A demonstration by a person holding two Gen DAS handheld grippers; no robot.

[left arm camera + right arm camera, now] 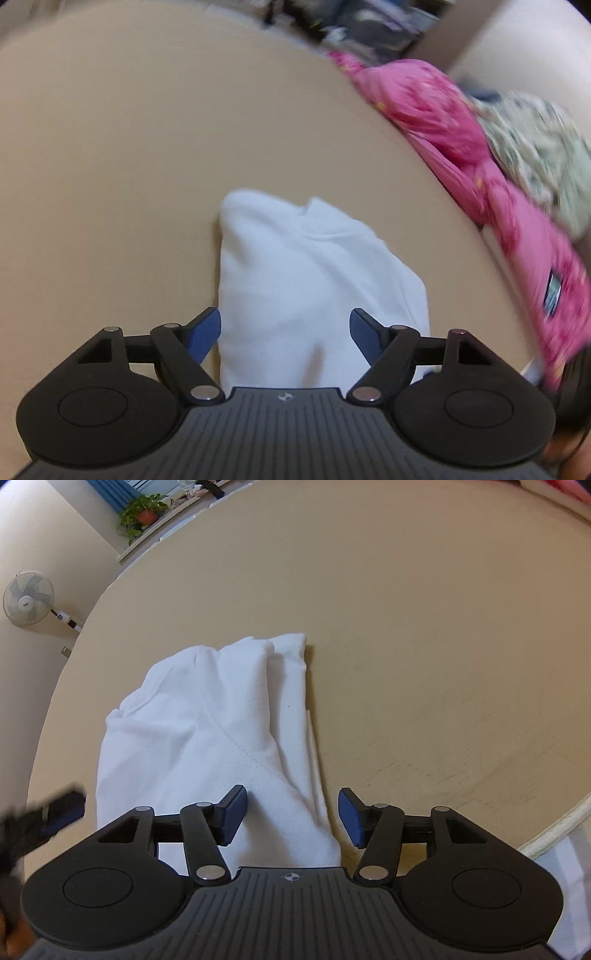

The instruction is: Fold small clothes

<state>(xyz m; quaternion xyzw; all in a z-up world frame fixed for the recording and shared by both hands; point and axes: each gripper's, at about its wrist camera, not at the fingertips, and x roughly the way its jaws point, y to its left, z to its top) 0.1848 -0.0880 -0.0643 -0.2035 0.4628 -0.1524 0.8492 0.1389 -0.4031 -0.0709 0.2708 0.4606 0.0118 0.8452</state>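
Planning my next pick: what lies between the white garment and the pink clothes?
Only bare tan table, in the left wrist view, separates the white garment from the pink clothes.

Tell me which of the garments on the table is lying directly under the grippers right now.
The white garment, partly folded on the tan table. Both open grippers, left and right, straddle it. The pink garment and patterned one are piled aside.

fan [27,603] on wall, far left | potted plant [144,511] on ledge, top left | beige tabletop [424,627]
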